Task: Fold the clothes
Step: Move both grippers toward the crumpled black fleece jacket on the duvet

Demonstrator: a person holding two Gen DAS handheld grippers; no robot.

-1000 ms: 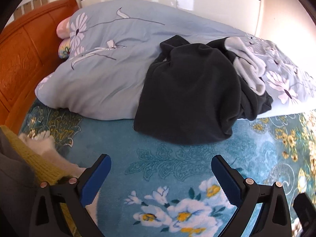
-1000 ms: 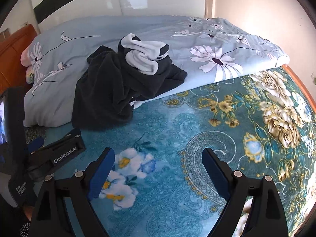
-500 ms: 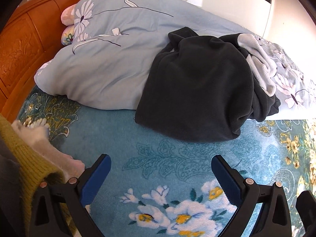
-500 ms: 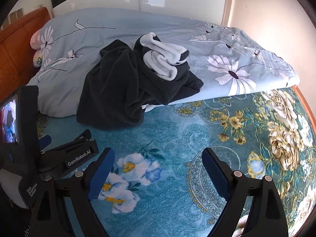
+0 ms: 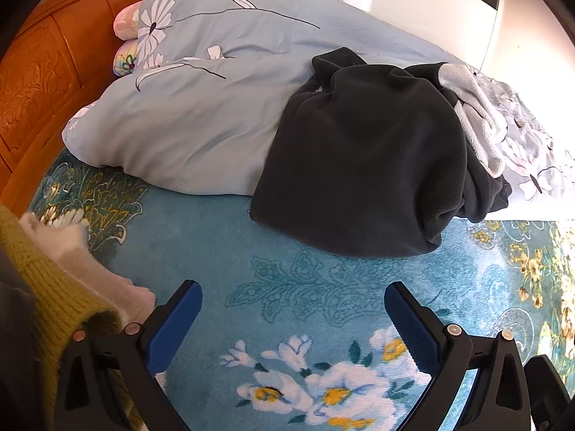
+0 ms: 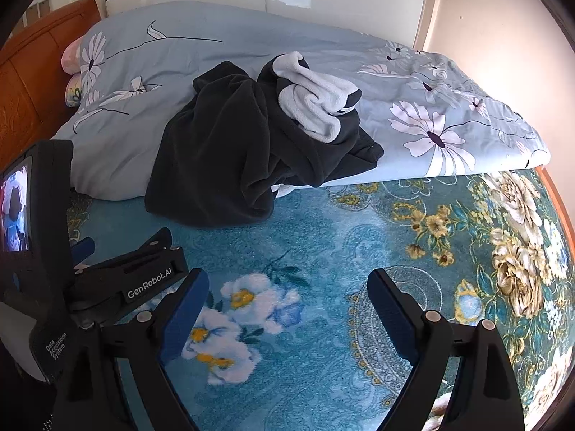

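Observation:
A crumpled dark fleece garment (image 5: 363,165) with a pale grey lining (image 5: 478,118) lies heaped on the bed, draped from the blue duvet down onto the teal blanket. It also shows in the right wrist view (image 6: 244,154), its grey lining (image 6: 316,100) bunched on top. My left gripper (image 5: 293,309) is open and empty, short of the garment's near edge. My right gripper (image 6: 287,298) is open and empty, nearer than the garment and to its right. The left gripper's body (image 6: 118,280) shows at the lower left of the right wrist view.
A light blue floral duvet (image 5: 201,107) is piled along the far side of the bed. A teal flowered blanket (image 6: 359,237) covers the near side. An orange wooden headboard (image 5: 39,68) stands at the left, with pillows (image 5: 125,25) against it. A yellow knitted sleeve (image 5: 39,280) is at the lower left.
Both grippers have moved forward and a little left toward the dark garment, which looks larger in both views. Both stay open.

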